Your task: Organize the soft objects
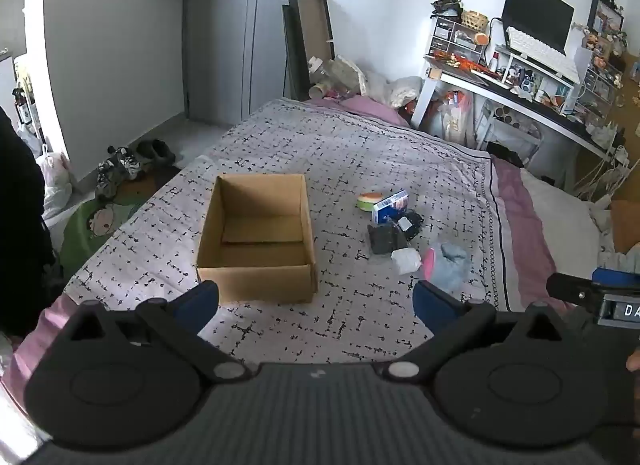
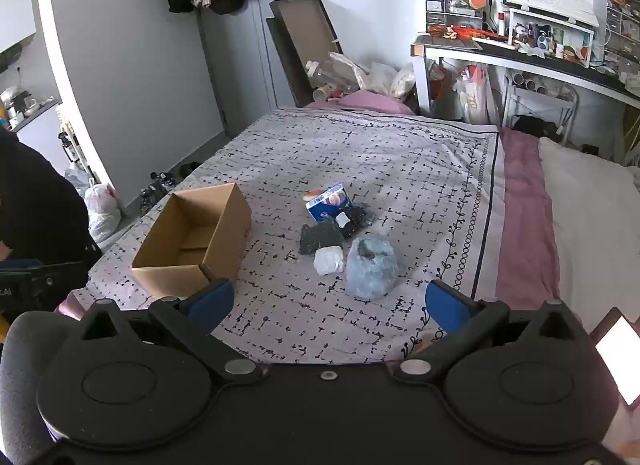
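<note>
Ahead of my left claw (image 1: 316, 299), spread empty: cardboard box (image 1: 256, 237), open-topped for filling; right claw (image 2: 328, 303) likewise spread, soft pile (image 2: 344, 241) ahead.

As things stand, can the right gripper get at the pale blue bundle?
Probably yes: the right gripper is open and empty, and the pale blue bundle lies just ahead on the bedspread, nothing between.

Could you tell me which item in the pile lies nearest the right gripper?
The pale blue bundle; it lies at the pile's near edge, ahead of the white wad and the dark ones.
</note>
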